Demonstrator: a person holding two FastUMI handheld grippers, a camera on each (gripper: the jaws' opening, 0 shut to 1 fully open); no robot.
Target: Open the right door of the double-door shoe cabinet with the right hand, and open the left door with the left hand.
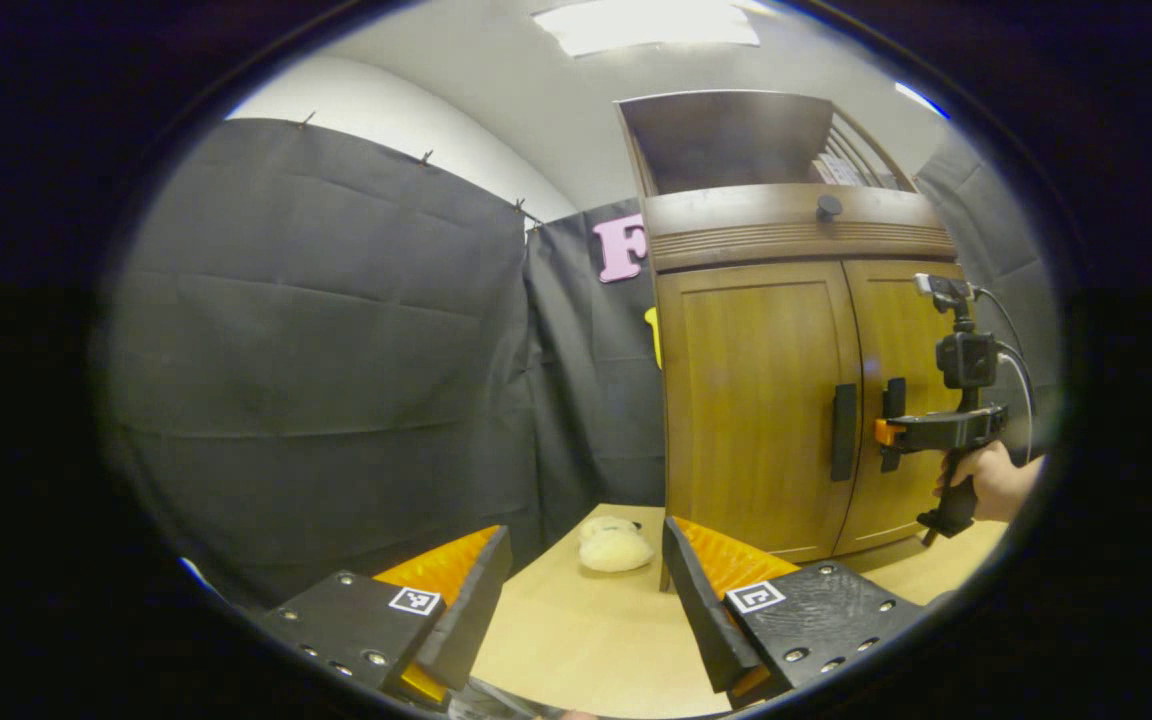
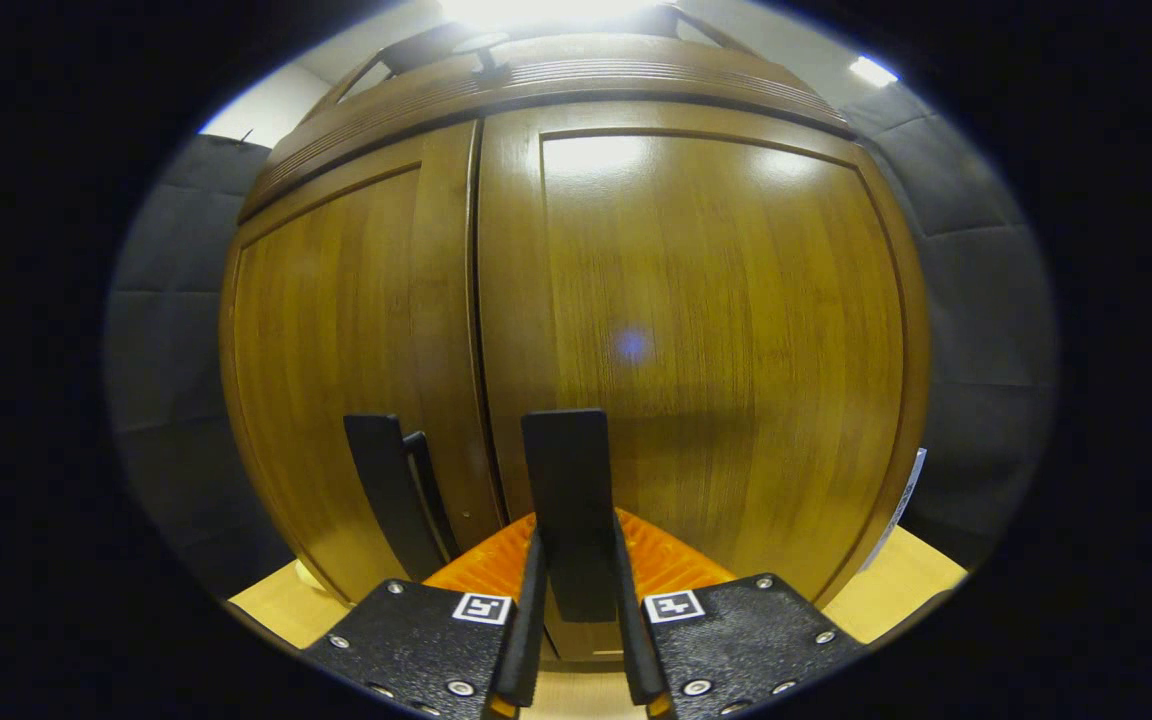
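Wooden and brown, the shoe cabinet [image 1: 786, 330] stands toward the far right corner of the pale surface [image 1: 576, 630], with both doors seemingly flush and closed, so neither half of the task looks done yet. In the right gripper view the right gripper [image 2: 576, 600] has its jaws drawn in on either side of the right door handle [image 2: 568, 500], apparently clamped on it; the right door [image 2: 706, 330] itself has not swung. From the left gripper view the same tool sits at the handle, held by a hand [image 1: 996, 480]. My judgement: the right-door pull is about to start, and the left door [image 1: 756, 400] with its left door handle [image 1: 843, 432] is untouched. The left gripper [image 1: 586, 600] hangs well back near the front edge of the surface, jaws wide apart and empty. A small pale lump [image 1: 614, 545] lies ahead of it; what it is I cannot tell. The cabinet's interior is hidden, and its open top compartment is too dim to read.
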